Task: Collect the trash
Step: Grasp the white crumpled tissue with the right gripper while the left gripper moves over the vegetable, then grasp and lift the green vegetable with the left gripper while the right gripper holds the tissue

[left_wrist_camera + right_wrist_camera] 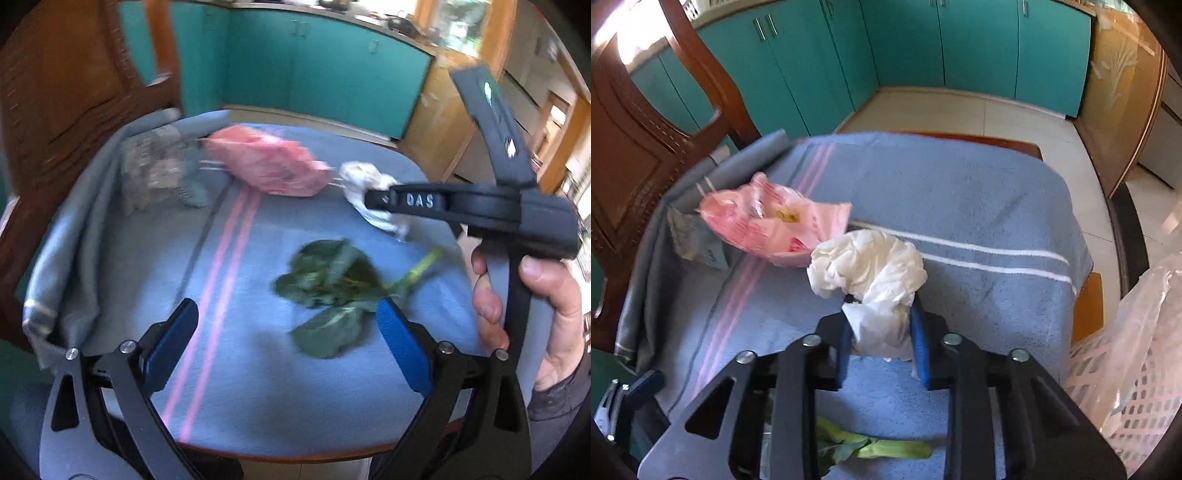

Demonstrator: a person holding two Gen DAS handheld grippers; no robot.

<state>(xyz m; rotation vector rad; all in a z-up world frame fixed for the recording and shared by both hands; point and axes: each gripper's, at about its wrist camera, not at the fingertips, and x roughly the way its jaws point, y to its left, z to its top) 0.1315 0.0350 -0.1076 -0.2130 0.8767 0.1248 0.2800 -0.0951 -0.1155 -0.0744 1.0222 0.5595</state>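
1. Right tool (881, 341) is clamped on the crumpled white tissue (866, 273). The blue pads pinch its lower tail, and the bulk billows out past the tips, just off the towel.
2. Left tool (288, 332) is wide open w/ nothing in it, low over the near half of the worktop (1086, 306). The green leaves (332, 291) lie btw its pads and just beyond.
3. To do this step well, I reckon: keep the squeeze steady, lift straight up so the loose end doesn't drag the cloth, then swing right to the white lattice basket w/ clear liner (1126, 369) at the near-right edge. Looks like the bin to me. Release only once I'm well over the rim, since tissue is light and may cling to a pad.
4. Other trash: the pink plastic wrapper (775, 225) sits far-left, touching the tissue's spot, w/ a greyish packet (155, 166) beyond it. Both untouched, leaves too.
5. Surface: blue towel (960, 206) w/ pink and white stripes, bunched along the left edge. It's soft, so snag risk if I dip.
6. Room: teal cabinets (923, 48) along the far wall, wooden chair (639, 147) on the left, pale tile floor. Left view is blurred, so fine detail is unclear.
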